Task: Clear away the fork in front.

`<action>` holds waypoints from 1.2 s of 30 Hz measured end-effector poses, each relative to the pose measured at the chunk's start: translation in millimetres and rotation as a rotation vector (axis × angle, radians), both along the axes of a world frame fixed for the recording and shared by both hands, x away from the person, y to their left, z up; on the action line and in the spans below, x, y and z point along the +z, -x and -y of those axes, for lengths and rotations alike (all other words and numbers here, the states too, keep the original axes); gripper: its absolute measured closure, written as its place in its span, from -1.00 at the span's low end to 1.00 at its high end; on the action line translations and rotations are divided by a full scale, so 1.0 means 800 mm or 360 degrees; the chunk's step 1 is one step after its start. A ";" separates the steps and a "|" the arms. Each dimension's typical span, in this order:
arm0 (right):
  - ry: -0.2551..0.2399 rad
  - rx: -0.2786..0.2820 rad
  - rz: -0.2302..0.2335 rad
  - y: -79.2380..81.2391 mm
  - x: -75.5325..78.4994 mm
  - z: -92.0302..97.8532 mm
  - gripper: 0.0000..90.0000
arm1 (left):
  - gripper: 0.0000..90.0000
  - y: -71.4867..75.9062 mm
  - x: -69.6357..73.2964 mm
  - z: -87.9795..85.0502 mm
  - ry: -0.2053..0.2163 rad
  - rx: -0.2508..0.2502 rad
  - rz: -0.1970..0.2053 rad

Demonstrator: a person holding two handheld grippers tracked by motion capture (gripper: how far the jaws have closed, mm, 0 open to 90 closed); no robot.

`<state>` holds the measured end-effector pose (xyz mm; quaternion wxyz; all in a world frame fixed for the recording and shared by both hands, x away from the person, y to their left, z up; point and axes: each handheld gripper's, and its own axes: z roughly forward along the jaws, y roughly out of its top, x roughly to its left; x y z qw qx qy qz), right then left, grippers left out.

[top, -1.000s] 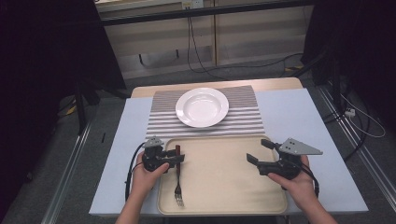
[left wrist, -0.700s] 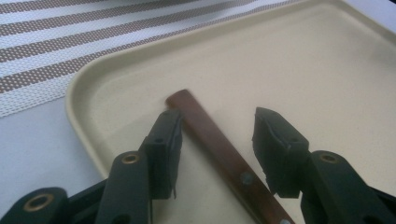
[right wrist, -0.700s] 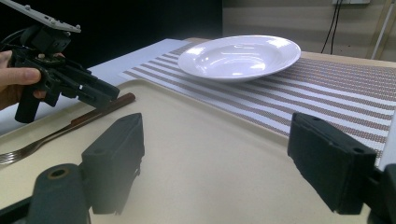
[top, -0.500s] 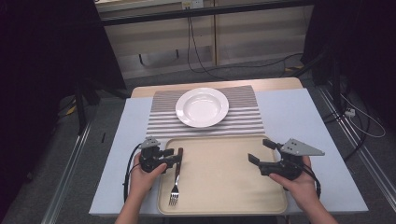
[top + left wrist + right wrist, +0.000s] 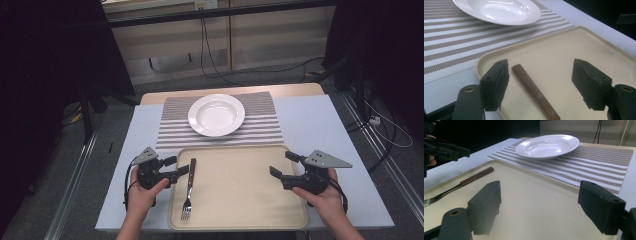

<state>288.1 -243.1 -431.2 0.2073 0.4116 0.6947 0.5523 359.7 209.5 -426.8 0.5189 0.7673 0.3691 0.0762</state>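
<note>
1 white plate [image 5: 216,114] sits on a striped placemat [image 5: 175,130]. Both lie beyond the beige tray [image 5: 240,200], on a pale table [image 5: 310,120].

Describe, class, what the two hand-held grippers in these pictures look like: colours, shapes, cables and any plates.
Both are black two-jaw tools. The left hand-held gripper and the right hand-held gripper each carry a grey three-cornered plate on top, and a black cable loops from each back past the wrist. Up close, the jaws end in blocky black pads on arms with round brass-coloured eyelets. The forearms are bare, without sleeves.

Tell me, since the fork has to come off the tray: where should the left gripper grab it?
Probably the wooden handle of the fork: straight, thicker than the tines, lying flat near the left gripper. Come from above, jaws astride it.
</note>
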 end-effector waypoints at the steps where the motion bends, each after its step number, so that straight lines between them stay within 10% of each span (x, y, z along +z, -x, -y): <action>1: -0.0003 0.0002 -0.0005 0.000 0.000 0.000 -0.58 | -0.38 0.001 0.000 -0.002 0.0007 -0.0002 0.0004; 36: 0.0091 0.0005 -0.0042 0.033 -0.009 0.039 -0.58 | -0.73 0.032 0.004 -0.046 -0.0026 0.0011 0.0040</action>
